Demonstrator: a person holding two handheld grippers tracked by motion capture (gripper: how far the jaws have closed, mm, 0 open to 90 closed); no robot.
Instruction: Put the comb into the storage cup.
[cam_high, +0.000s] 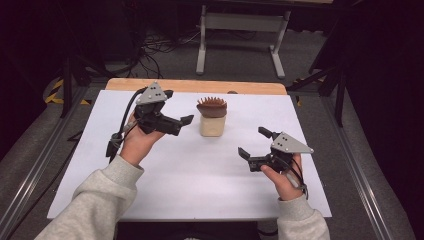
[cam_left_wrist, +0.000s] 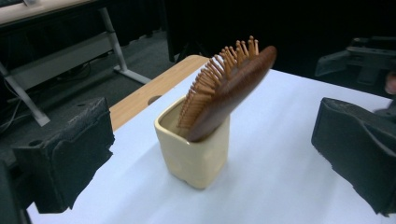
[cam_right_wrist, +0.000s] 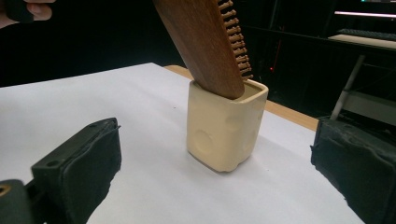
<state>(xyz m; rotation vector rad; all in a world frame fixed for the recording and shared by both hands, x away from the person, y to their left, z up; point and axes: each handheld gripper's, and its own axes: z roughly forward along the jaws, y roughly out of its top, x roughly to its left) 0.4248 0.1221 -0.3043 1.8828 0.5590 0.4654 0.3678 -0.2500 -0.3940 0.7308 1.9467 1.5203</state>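
Wooden hairbrush (cam_high: 212, 106) stands tilted in cream cup (cam_high: 211, 125), handle end down, bristle head sticking out over rim, cup sits mid-table toward far edge of white table (cam_high: 190, 190). L gripper (cam_high: 172, 107) hangs just left of cup, jaws spread wide w/ nothing btwn them, not touching cup or brush. R gripper (cam_high: 254, 142) sits well apart at front right of cup, jaws also spread, empty.

Wooden hairbrush (cam_left_wrist: 229, 91) tilted in cream cup (cam_left_wrist: 196, 156), tool (cam_left_wrist: 212, 154) open.
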